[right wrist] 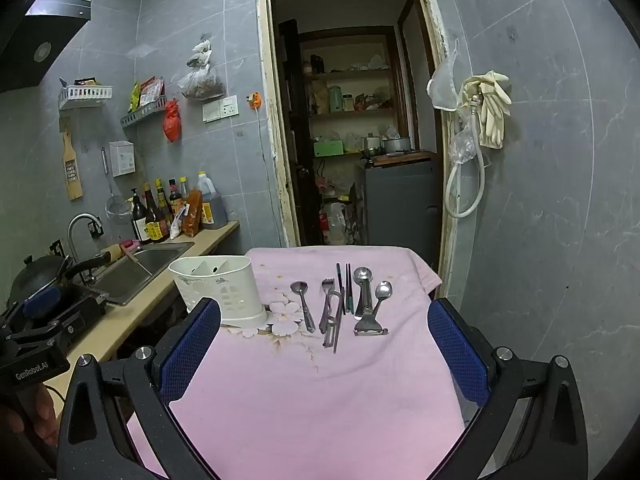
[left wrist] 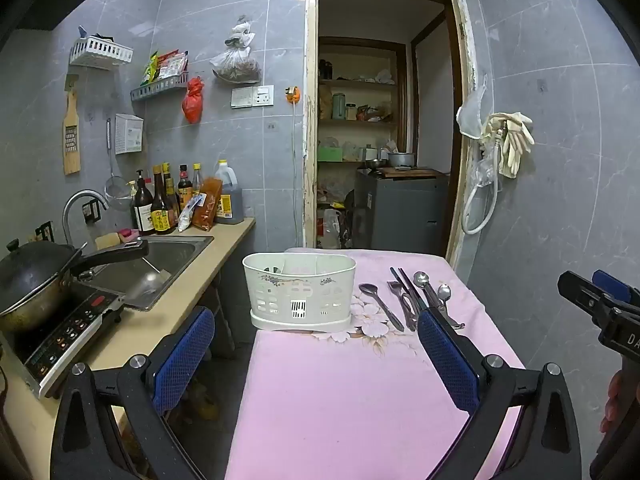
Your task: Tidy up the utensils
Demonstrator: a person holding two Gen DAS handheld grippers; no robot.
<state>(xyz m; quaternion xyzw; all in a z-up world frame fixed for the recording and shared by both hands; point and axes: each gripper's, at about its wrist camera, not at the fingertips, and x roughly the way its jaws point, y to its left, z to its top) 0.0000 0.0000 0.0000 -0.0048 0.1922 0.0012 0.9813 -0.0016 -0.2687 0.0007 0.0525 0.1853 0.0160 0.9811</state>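
Across the pink-clothed table [left wrist: 340, 400], the left wrist view shows the left gripper [left wrist: 316, 336] with jaws wide and empty, the white caddy [left wrist: 300, 292] at 12 o'clock. From the right wrist, the right gripper [right wrist: 324, 332], jaws likewise spread, faces the utensils [right wrist: 340, 300] dead ahead, handles toward it; it appears better placed.

**Both grippers held apart, nothing between the pads**

The left black two-finger gripper with blue mesh pads [left wrist: 316, 344] was level, its jaws spread wide; the right black two-finger gripper with blue mesh pads [right wrist: 324, 336] matched it, jaws equally wide; each gripped nothing; a hand [right wrist: 24, 420] held the left handle.
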